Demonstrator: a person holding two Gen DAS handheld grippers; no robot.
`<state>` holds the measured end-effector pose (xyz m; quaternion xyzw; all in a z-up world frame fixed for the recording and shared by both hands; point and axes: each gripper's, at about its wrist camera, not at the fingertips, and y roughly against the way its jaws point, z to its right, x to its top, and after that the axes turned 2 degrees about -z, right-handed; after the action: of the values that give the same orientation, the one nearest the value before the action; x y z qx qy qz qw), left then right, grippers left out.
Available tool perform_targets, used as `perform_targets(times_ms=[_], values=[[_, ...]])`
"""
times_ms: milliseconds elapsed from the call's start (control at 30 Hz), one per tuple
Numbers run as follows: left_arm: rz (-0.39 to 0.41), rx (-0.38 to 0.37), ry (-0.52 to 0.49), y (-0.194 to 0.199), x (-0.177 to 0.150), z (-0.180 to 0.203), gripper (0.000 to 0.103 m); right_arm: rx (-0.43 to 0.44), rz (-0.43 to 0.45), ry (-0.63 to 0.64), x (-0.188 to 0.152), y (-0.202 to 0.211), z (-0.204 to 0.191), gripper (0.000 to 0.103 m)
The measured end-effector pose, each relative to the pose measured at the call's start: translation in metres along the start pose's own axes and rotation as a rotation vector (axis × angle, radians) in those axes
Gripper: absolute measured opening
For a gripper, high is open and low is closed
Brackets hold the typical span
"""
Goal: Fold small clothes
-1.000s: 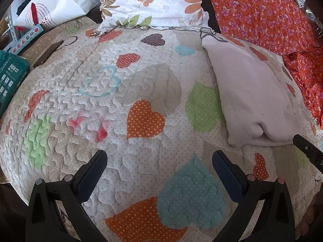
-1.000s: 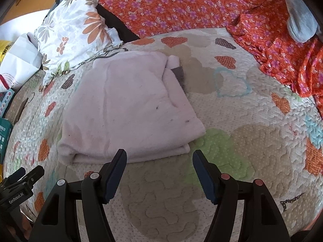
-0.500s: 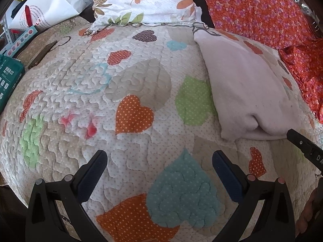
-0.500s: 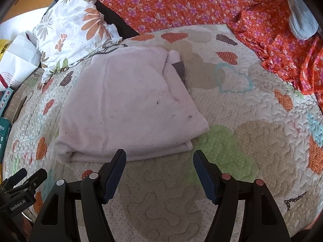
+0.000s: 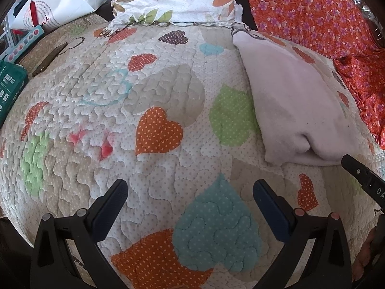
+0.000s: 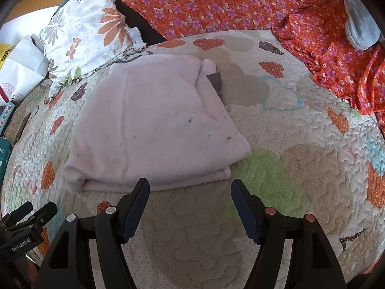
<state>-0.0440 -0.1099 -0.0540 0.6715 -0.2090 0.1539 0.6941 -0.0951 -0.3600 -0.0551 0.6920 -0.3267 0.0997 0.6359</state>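
At centre frame, the soft, limp pink garment (image 6: 154, 125) needs pinching at its near folded edge; both grippers' fingers (image 6: 134, 207) gape empty.

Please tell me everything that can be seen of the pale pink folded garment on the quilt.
The pale pink garment is soft and fleecy-looking, with a few small dark specks. It lies flat, folded into a rough rectangle of several layers, whose stacked edges face the right gripper. At its far right corner a rounded pink end and a small grey patch stick out. It rests on the heart-patterned quilt, its far left corner close to the floral pillow. Neither gripper touches it; the right one's jaws are open just before it.
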Motion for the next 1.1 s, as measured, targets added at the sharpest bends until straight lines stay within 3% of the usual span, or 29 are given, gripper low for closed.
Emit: perform_targets(times_ms=[467, 767, 1100], values=[[0.006, -0.002, 0.0, 0.001, 0.0, 0.001, 0.103, -0.054, 0.028, 0.027, 0.002, 0.002, -0.001, 0.075], [0.017, -0.062, 0.007, 0.007, 0.001, 0.004, 0.103, -0.093, 0.06, 0.046, 0.003, 0.006, -0.003, 0.076], [0.027, -0.073, -0.021, 0.008, -0.001, 0.012, 0.103, -0.1, 0.056, 0.036, 0.003, 0.004, 0.001, 0.076]])
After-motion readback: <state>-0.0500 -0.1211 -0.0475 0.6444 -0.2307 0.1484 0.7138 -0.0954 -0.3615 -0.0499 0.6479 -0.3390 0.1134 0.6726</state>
